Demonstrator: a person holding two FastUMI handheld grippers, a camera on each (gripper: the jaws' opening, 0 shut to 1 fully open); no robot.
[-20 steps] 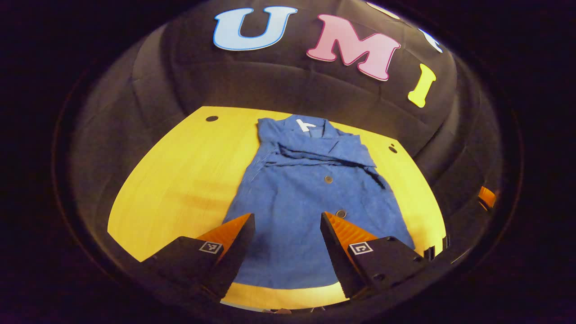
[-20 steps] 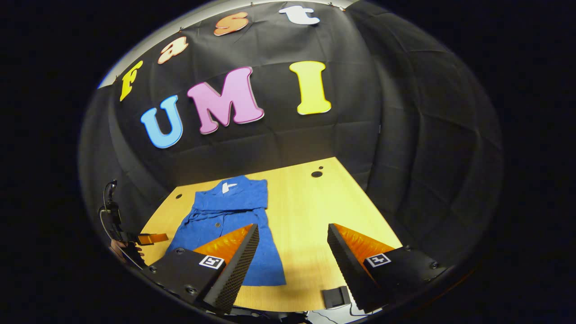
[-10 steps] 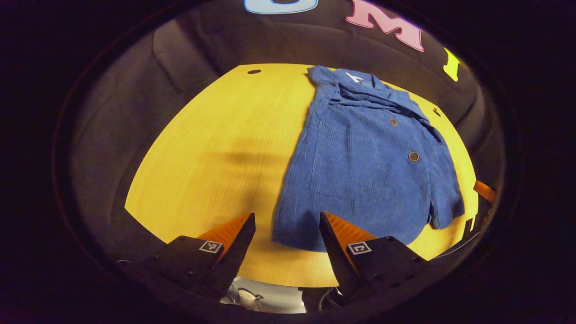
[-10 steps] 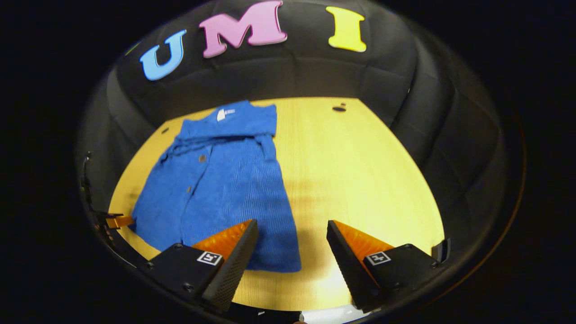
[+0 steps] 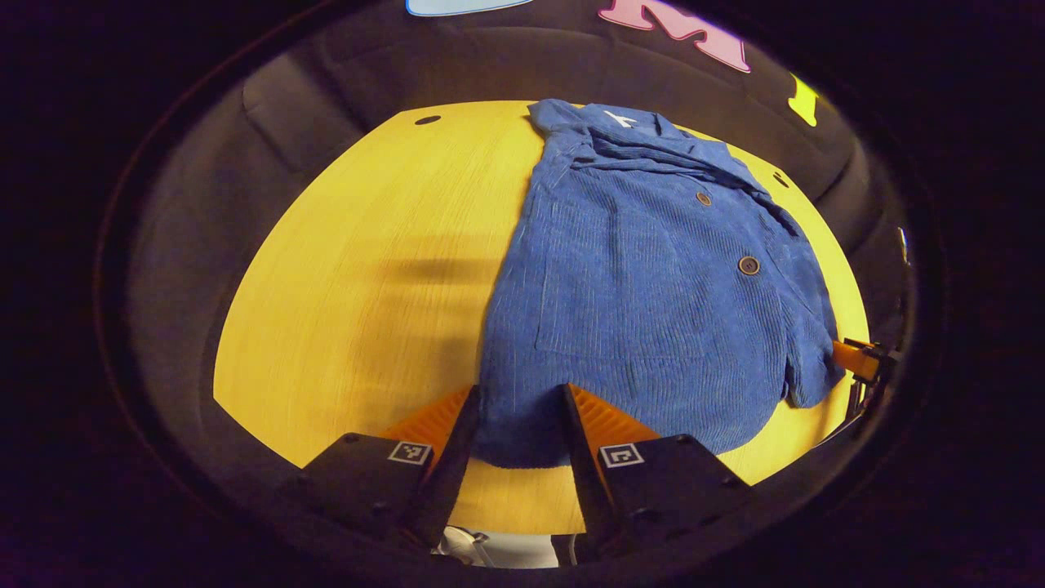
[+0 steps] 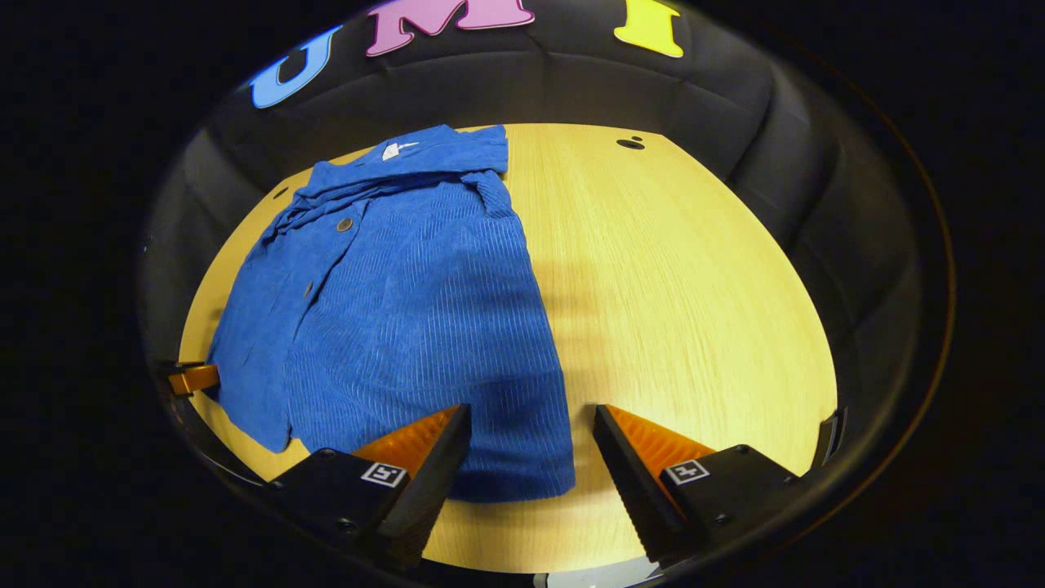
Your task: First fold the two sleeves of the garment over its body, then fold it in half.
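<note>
A blue corduroy shirt (image 5: 653, 286) lies buttoned-side up on the wooden table (image 5: 359, 269), sleeves tucked over its body. The left gripper (image 5: 514, 408) and right gripper (image 6: 531, 429), jaws parted and grasping nothing, straddle the shirt's near hem corners, apparently poised to lift it for the halfway fold.

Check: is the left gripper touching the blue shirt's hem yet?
Cannot tell. In the left gripper view, the left gripper straddles the blue shirt hem, but contact isn't plain.

A yellow wooden table (image 5: 351, 269) with small dark holes (image 6: 629, 144); black cloth wall (image 6: 571, 90) behind
</note>
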